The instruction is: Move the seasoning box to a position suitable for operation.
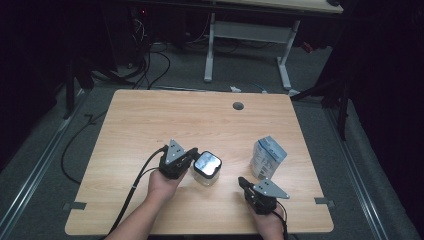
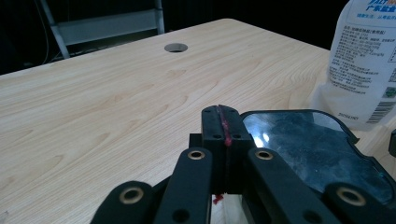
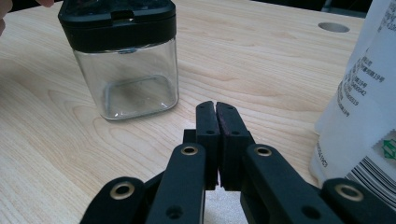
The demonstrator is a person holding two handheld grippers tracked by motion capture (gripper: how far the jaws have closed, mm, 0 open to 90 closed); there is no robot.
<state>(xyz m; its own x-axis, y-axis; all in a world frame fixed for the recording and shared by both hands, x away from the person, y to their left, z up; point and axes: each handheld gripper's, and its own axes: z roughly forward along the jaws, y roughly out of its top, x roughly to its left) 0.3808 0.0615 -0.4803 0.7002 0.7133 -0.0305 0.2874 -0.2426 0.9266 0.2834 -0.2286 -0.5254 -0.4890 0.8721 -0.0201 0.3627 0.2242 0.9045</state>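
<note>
Left gripper [image 2: 223,112]: jaws fully closed, empty, just beside the black-lidded clear jar [image 1: 207,168]. Right gripper [image 3: 217,109]: jaws closed, empty; white pouch [image 1: 268,157] just beyond, jar further left.

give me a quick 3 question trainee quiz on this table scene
1. True or false: the jar has its black lid on.
2. What stands nearest the right tool? A) white pouch B) a mug C) a plate
3. How do the left tool jaws stand?

Key: 1 true. 2 A. 3 shut, with nothing between them, beside the jar.
</note>
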